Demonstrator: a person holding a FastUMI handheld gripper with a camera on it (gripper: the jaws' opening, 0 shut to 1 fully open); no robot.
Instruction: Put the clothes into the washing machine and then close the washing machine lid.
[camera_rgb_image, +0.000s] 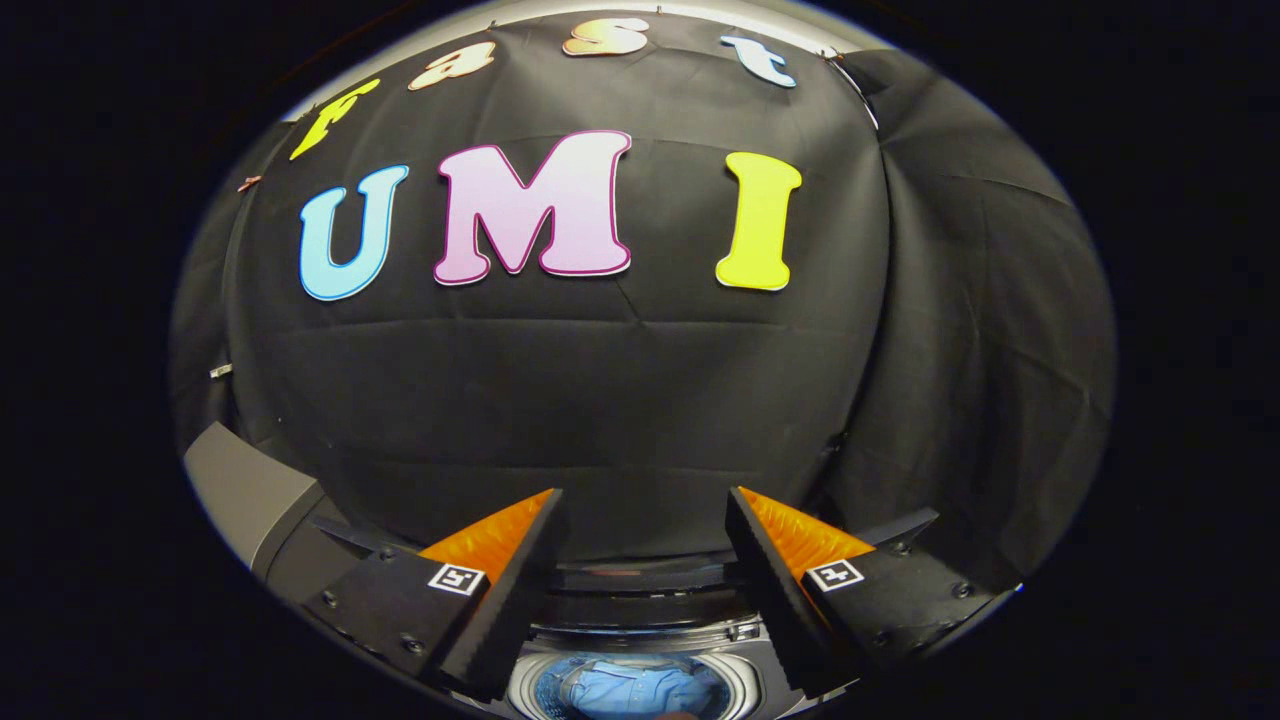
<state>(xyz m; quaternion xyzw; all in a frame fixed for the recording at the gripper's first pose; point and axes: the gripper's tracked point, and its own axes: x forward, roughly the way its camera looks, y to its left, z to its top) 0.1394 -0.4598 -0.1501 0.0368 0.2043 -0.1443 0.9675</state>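
Between the two fingers, low and close, the claw (645, 520) stands spread apart with nothing pinched in it. Just below and ahead of the fingers sits the washing machine (640, 640), its round drum open, and a blue garment (630, 690) lies bunched inside the drum. So the clothes look to be in already, and the lid seems the step left. A grey slab (245, 490) rises beside the left finger; it may be the raised lid, though I cannot tell for sure. Beyond all this hangs the black cloth wall (560, 400).

Several things could go wrong from here. The claw points mostly at the wall, high over the machine, so a reach for the lid would be half blind and might miss its edge or knock it. A lid let go too early could slam down. If any fold of the garment rides up over the drum's rim, the lid might trap it and not shut flat. Spread fingers could also catch on the machine's back panel on the way down.
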